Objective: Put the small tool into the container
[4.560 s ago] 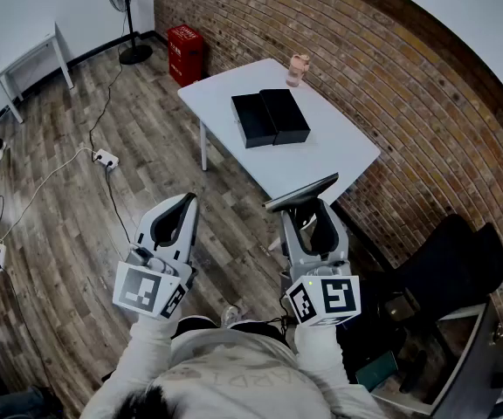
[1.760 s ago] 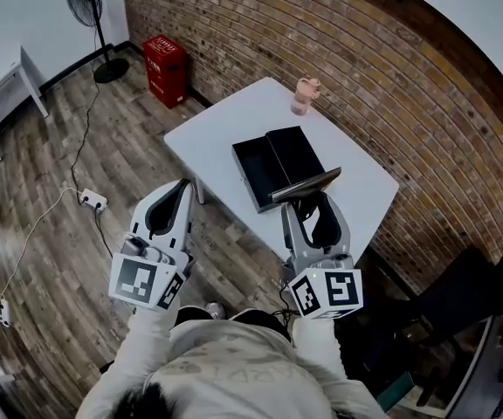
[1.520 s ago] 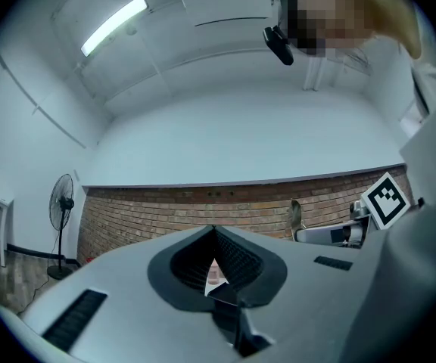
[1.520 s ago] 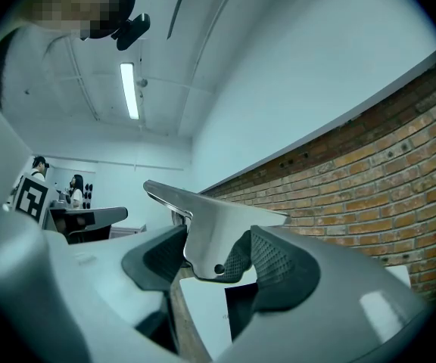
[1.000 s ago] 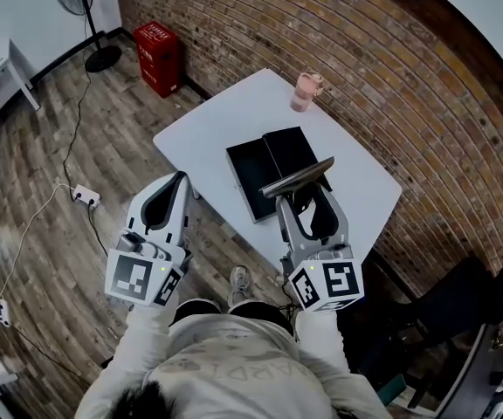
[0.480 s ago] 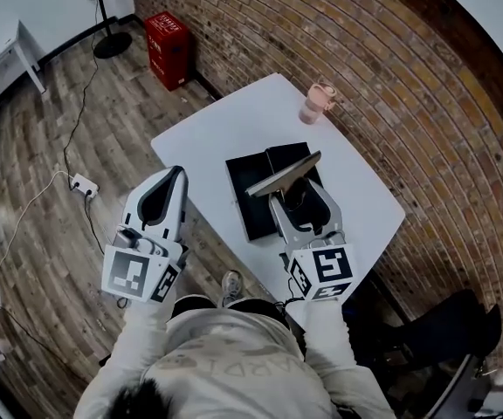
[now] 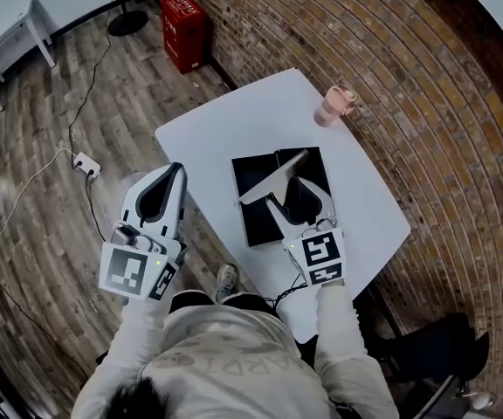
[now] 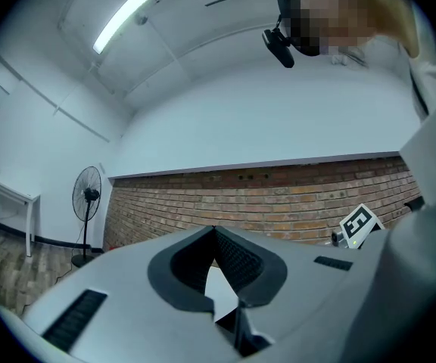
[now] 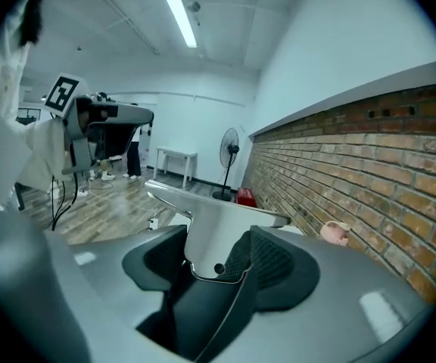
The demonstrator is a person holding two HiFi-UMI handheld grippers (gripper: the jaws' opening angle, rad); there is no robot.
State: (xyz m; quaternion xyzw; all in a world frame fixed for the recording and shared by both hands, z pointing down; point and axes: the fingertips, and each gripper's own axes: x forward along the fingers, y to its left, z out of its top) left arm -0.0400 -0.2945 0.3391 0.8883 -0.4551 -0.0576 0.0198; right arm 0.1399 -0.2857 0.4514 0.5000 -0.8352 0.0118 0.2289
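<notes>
Claws first: right claw (image 7: 291, 197) is clamped tight on the small tool (image 7: 273, 178), a flat pale metal blade w/ a little hole near the held end, sticking out crosswise above the black container (image 7: 250, 169). Left claw (image 7: 171, 175) is pinched closed w/ nothing in it, hanging off the near-left edge of the white surface (image 7: 234, 116), over the wood floor. Container lies open as two black halves side by side; tool hovers over it, not yet inside as far as I can judge. Risks from here: blade is wide and held by one end, so a tilted release could leave it bridging the rim or the divide btwn halves. Let go too high and it may bounce out onto the surface. Container looks light and nothing braces it, so a nudge could shove it twd the edge. Pink cup (image 7: 332, 105) stands well clear.
</notes>
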